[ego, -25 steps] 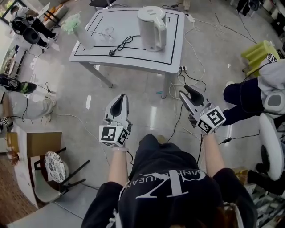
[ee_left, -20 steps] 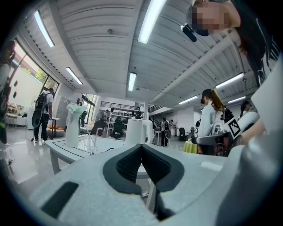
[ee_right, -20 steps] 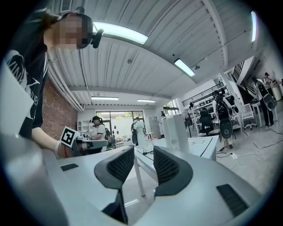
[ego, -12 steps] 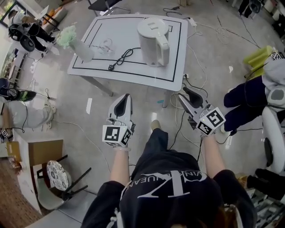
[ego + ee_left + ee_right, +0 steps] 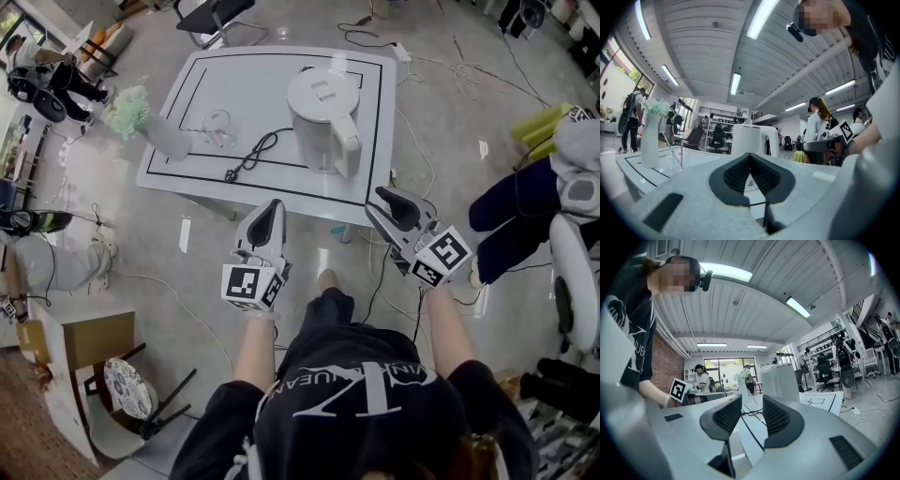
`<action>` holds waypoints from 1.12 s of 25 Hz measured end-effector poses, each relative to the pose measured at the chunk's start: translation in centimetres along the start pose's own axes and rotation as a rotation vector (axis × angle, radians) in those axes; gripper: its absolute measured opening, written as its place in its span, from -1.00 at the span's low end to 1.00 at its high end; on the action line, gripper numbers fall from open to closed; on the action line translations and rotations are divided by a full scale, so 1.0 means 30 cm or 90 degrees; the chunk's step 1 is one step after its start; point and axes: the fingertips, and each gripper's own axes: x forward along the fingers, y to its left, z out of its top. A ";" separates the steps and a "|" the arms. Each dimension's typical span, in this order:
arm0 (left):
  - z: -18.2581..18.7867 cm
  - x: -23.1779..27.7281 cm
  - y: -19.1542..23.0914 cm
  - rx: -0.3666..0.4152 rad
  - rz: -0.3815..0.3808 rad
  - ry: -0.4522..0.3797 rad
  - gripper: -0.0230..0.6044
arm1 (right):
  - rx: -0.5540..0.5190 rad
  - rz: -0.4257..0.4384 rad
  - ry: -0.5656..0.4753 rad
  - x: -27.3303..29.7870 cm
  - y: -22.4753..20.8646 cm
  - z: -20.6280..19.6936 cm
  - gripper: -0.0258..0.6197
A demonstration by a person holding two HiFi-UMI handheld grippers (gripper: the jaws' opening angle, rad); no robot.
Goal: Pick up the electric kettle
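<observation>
Below the upper-centre kettle point(image 5: 321, 112), my left gripper point(image 5: 266, 214) is closed and my right gripper point(image 5: 392, 202) gapes empty, jaws just opening.

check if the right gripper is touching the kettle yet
Apart. The head view shows bare table between the right gripper and the electric kettle. Its jaws have just been opening, with nothing between them.

Counted on table point(image 5: 267, 84): one electric kettle point(image 5: 323, 117), one vase point(image 5: 161, 141), one clear glass point(image 5: 217, 126), one black cord point(image 5: 251, 156). One table spotted. Two grippers counted: left gripper point(image 5: 265, 214), right gripper point(image 5: 389, 199).
</observation>
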 end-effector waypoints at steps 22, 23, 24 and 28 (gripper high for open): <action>-0.026 0.218 0.125 -0.018 -0.023 0.011 -0.92 | 0.009 0.136 0.020 0.262 -0.129 0.120 -0.34; -0.031 0.221 0.121 -0.020 -0.022 0.013 -0.92 | 0.012 0.149 0.025 0.269 -0.130 0.118 -0.34; -0.036 0.224 0.118 -0.020 -0.021 0.017 -0.92 | 0.014 0.163 0.031 0.278 -0.129 0.114 -0.34; -0.046 0.232 0.114 -0.010 -0.009 0.030 -0.92 | 0.028 0.231 0.053 0.312 -0.117 0.103 -0.33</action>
